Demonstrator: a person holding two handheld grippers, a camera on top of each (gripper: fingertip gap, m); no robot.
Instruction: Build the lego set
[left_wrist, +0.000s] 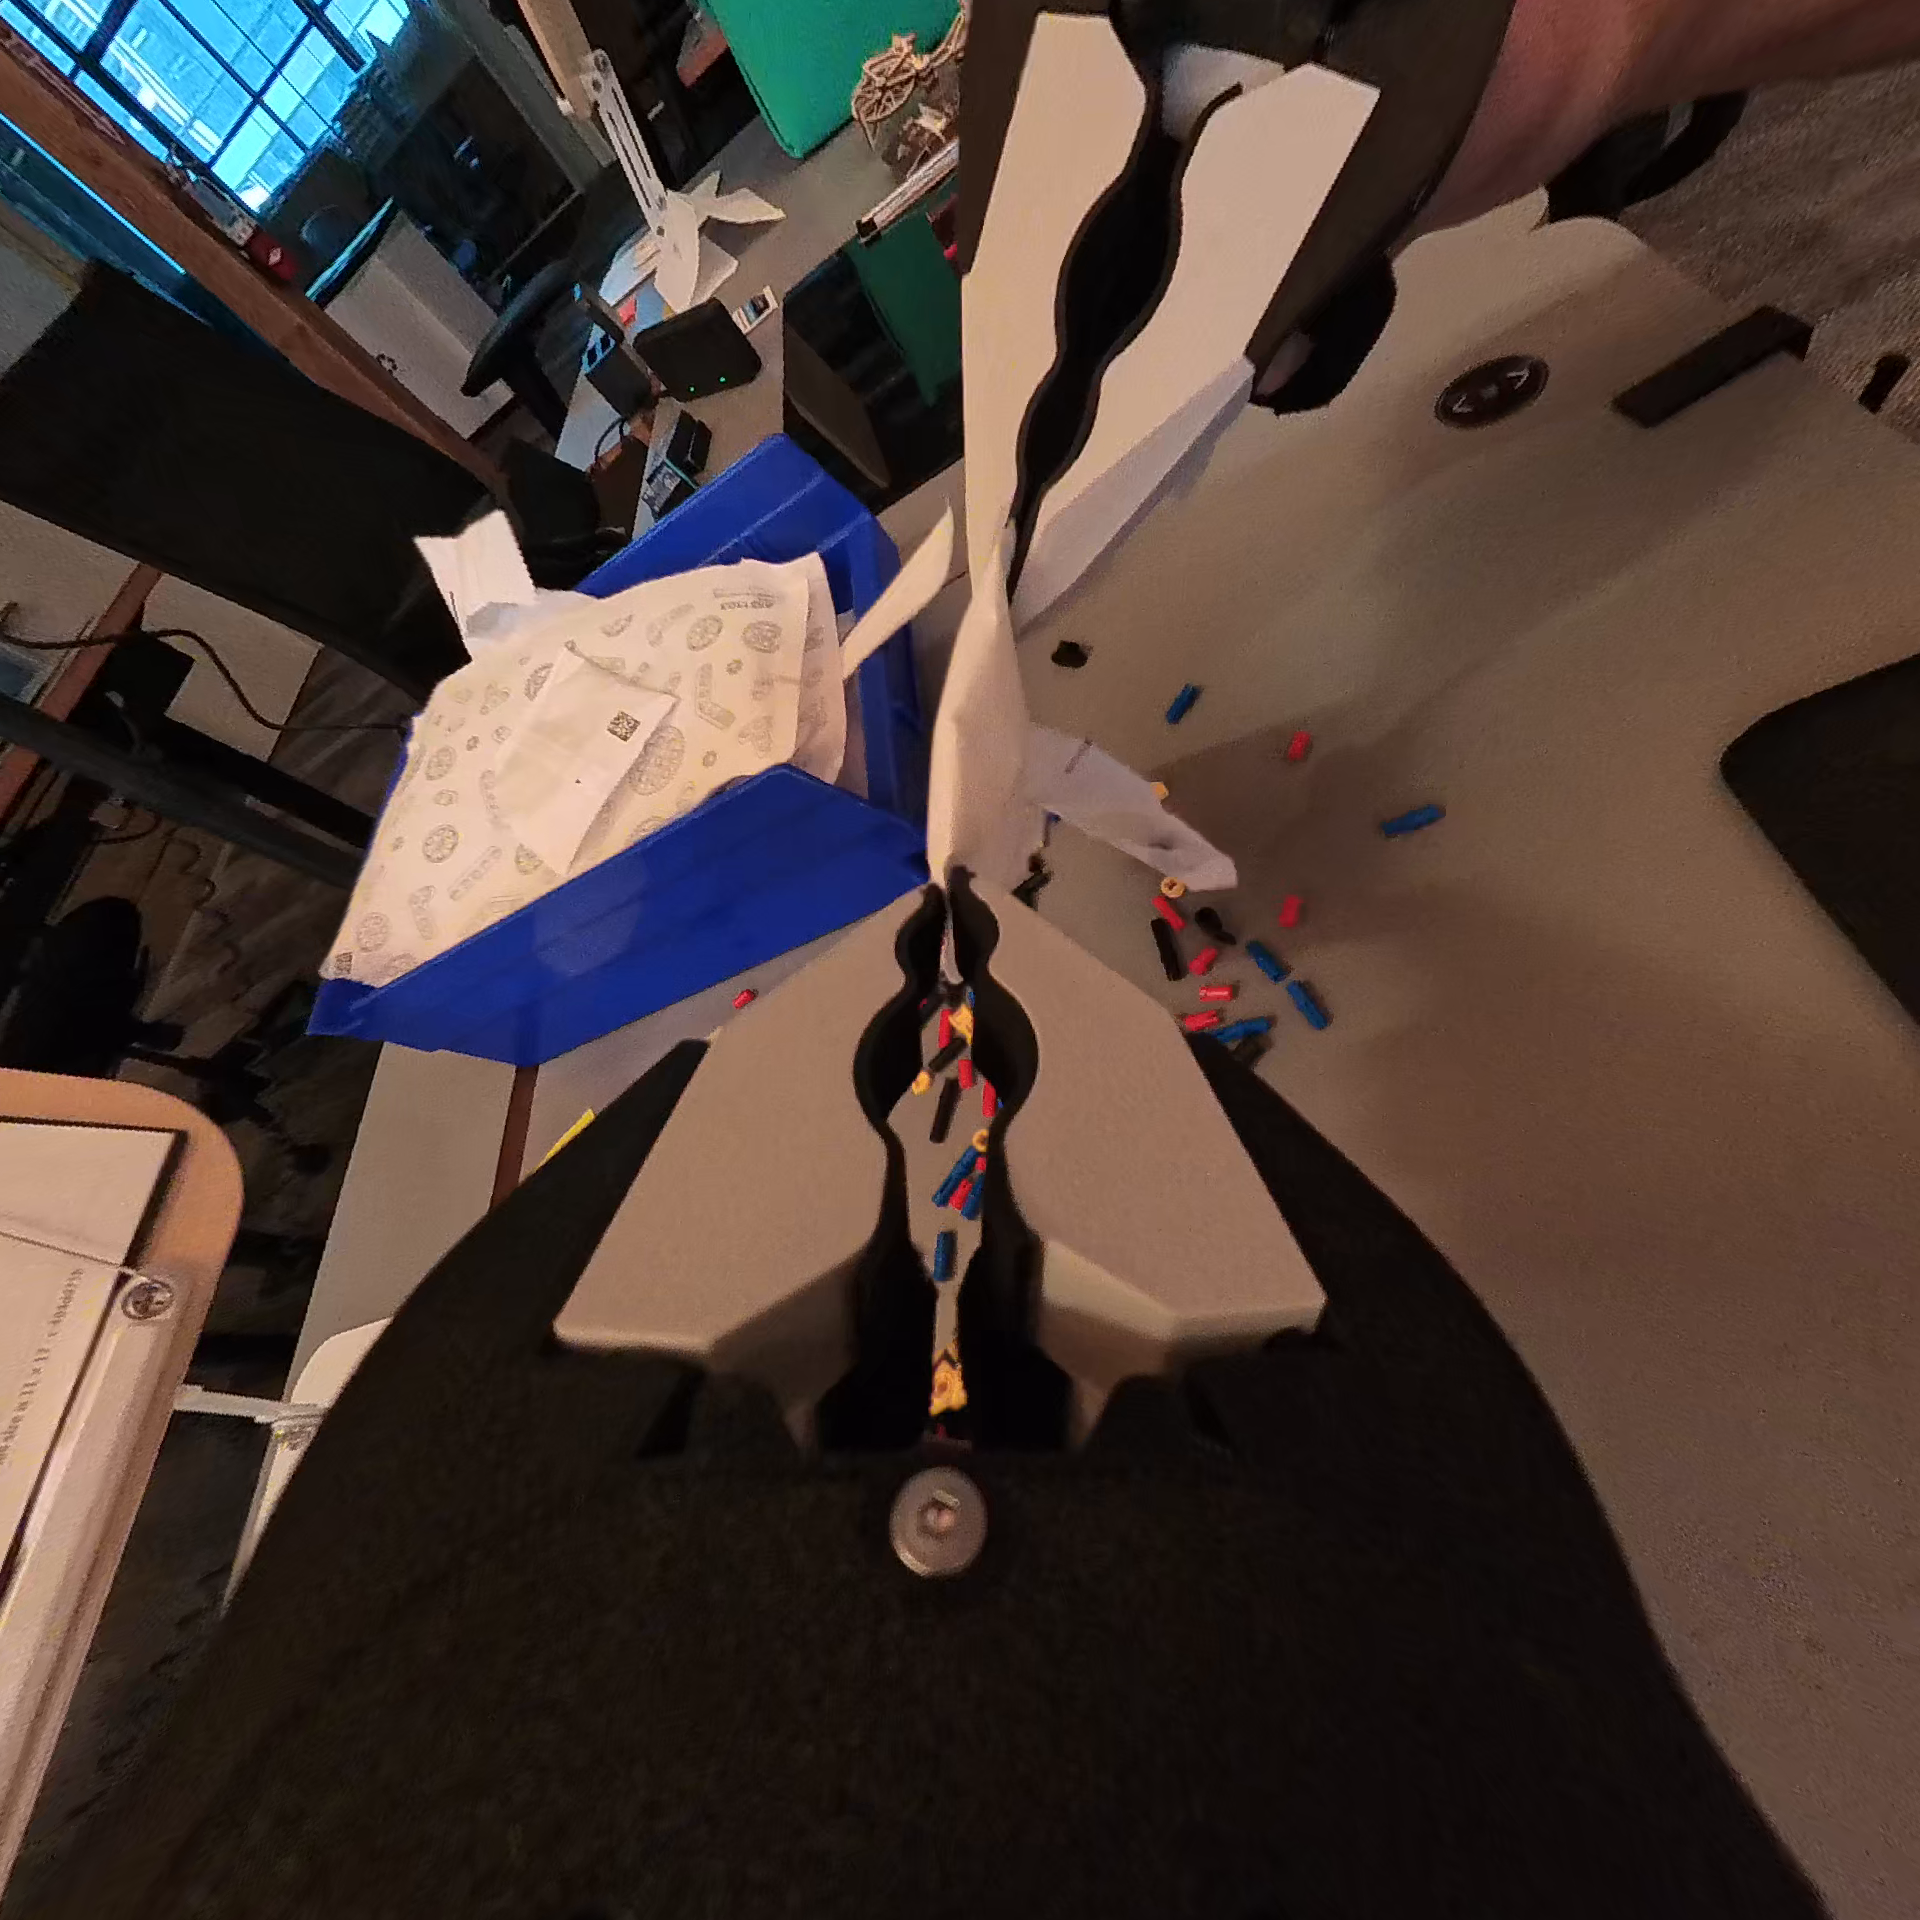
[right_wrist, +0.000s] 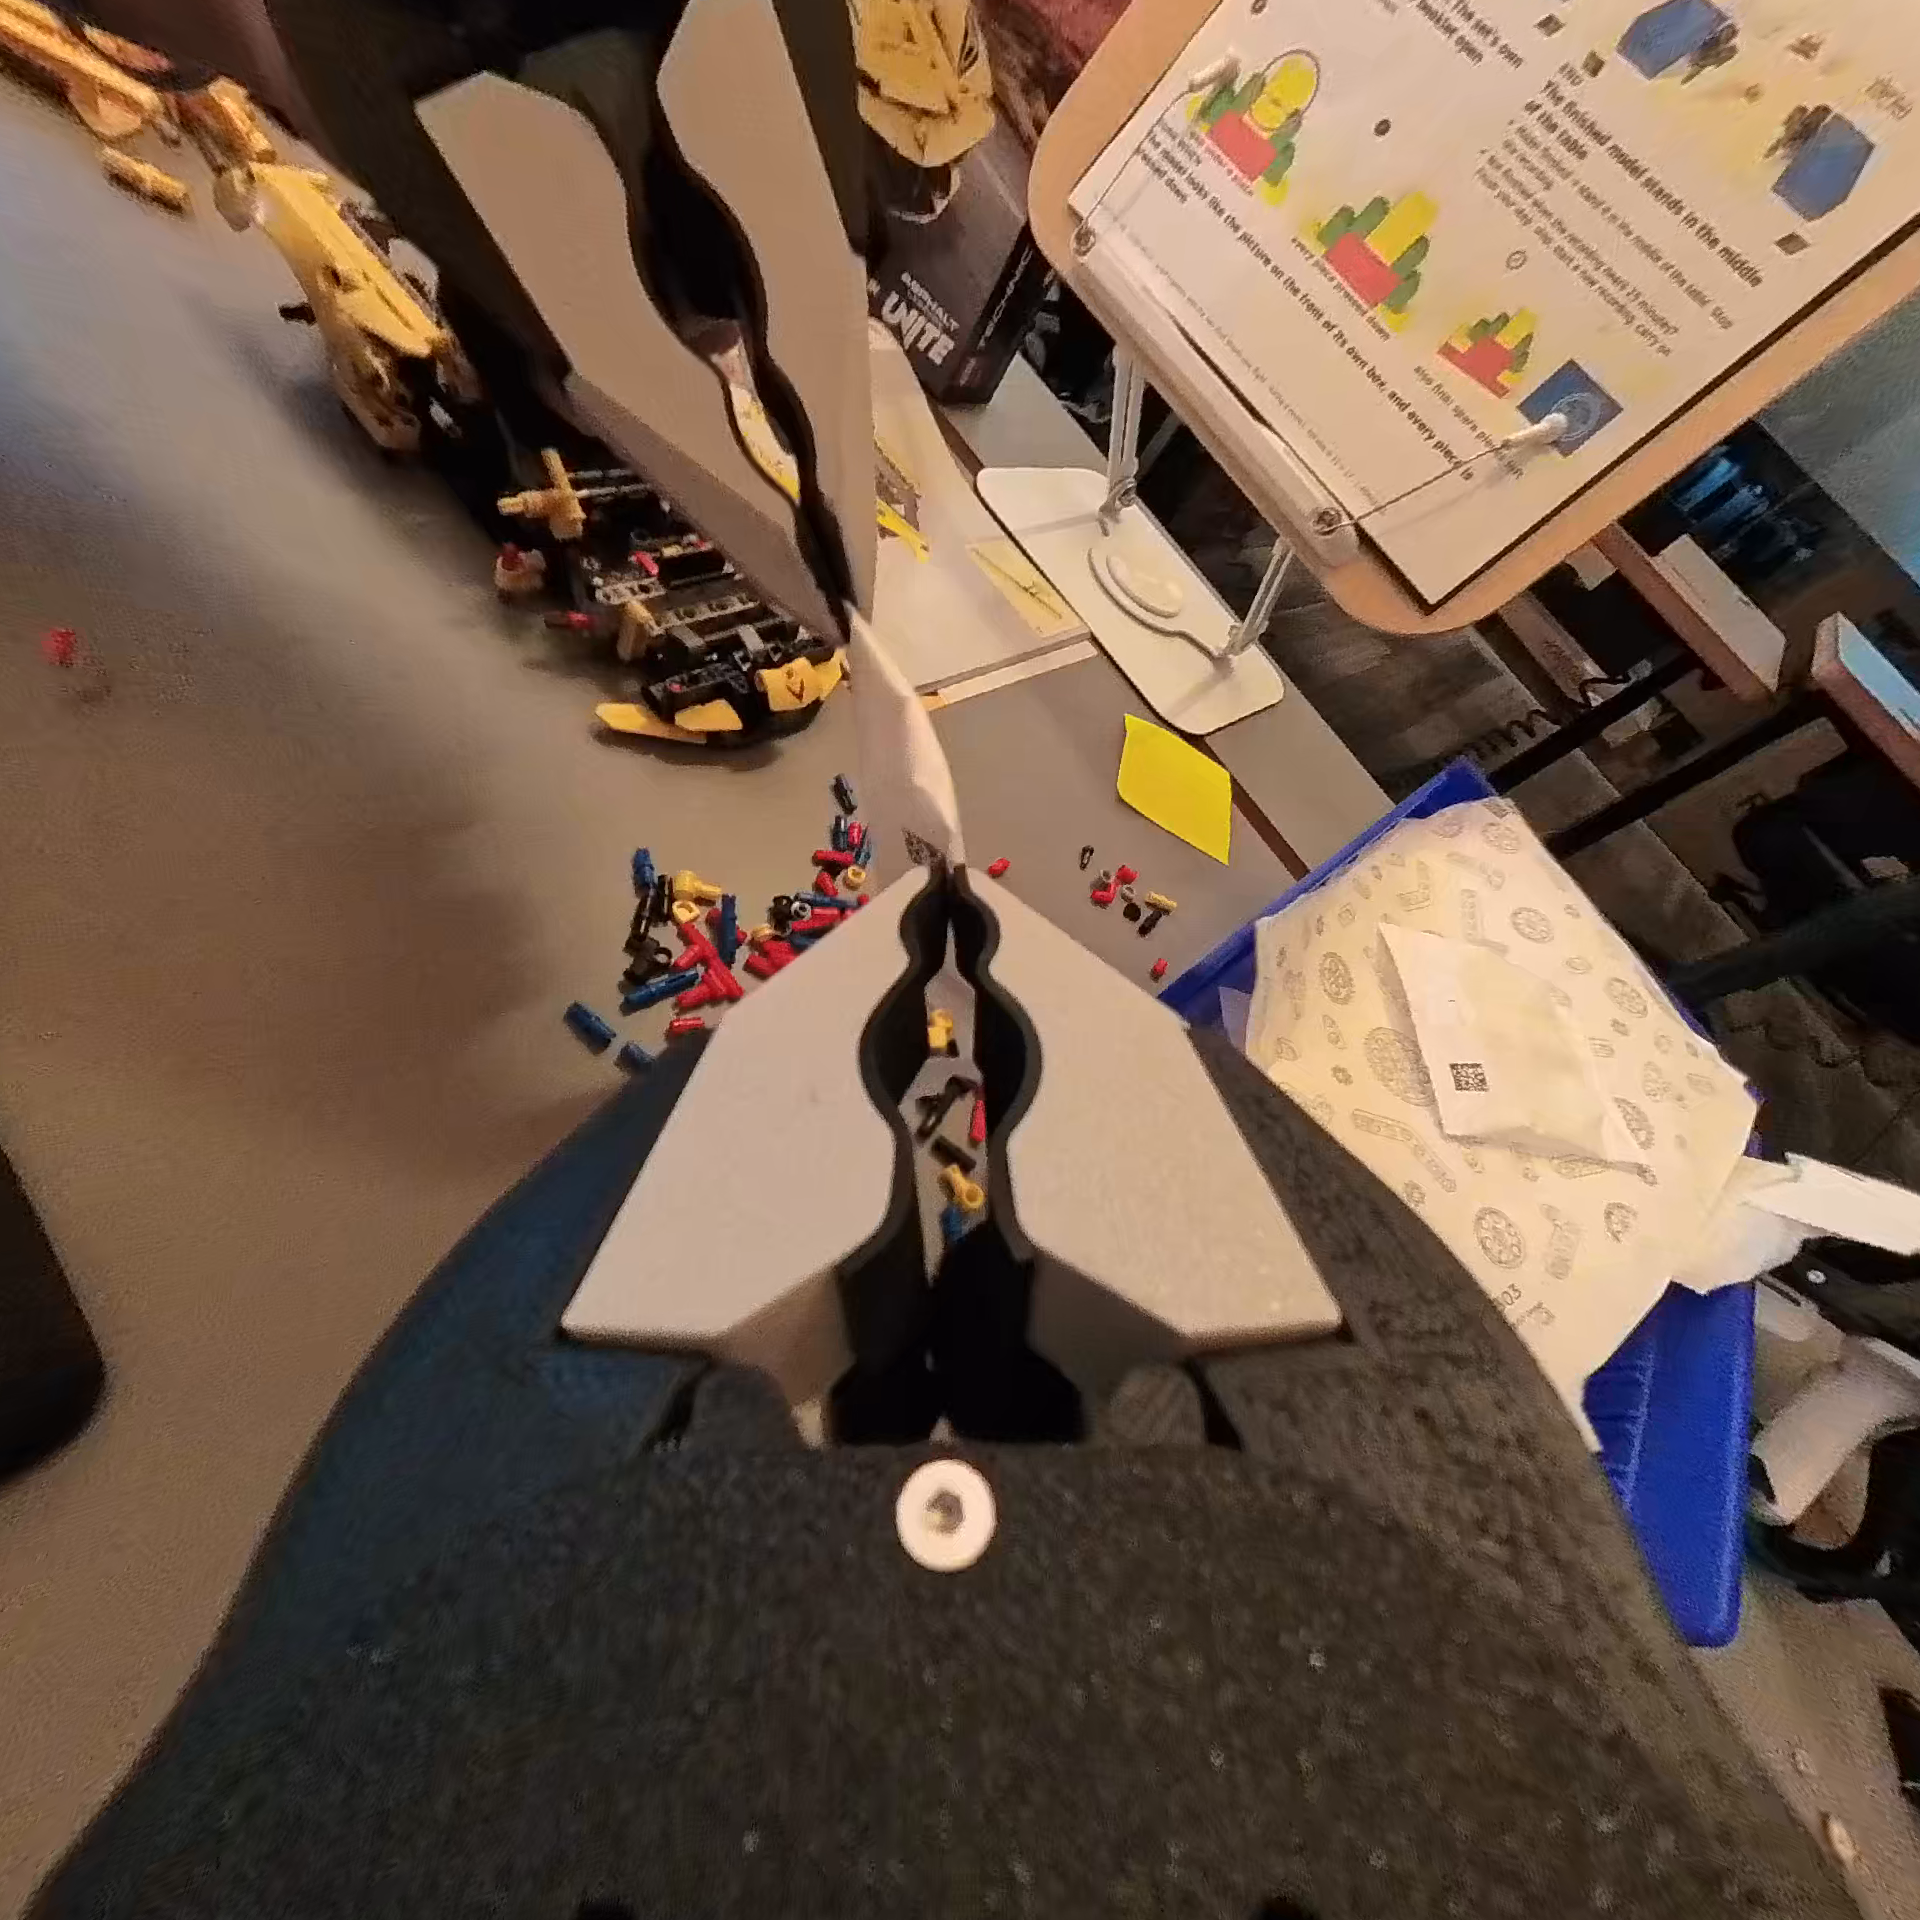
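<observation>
Step in hand: I judge I am emptying a white paper parts bag (left_wrist: 977, 727) over the table (left_wrist: 1507, 1195), held stretched between my two claws
Left claw (left_wrist: 951, 894): my jaws are pinched together on one end of the bag
Right claw (right_wrist: 948, 875): pinched tight on the other end of the same bag
Loose pieces: small red, blue, black and yellow pins (right_wrist: 727, 935) lie scattered on the table right under the bag, too many and too small to count
Model: one half-built yellow and black car (right_wrist: 717, 665) sits on the table beyond the pins
Bin: one blue bin (left_wrist: 665, 935) beside the table, with at least two printed paper bags (left_wrist: 582, 769) in it
Also: one yellow paper slip (right_wrist: 1176, 787), one instruction board on a white stand (right_wrist: 1455, 260)
Next move: probably shaking out what is left, then dropping the bag in the bin; that calls for one claw letting go first
</observation>
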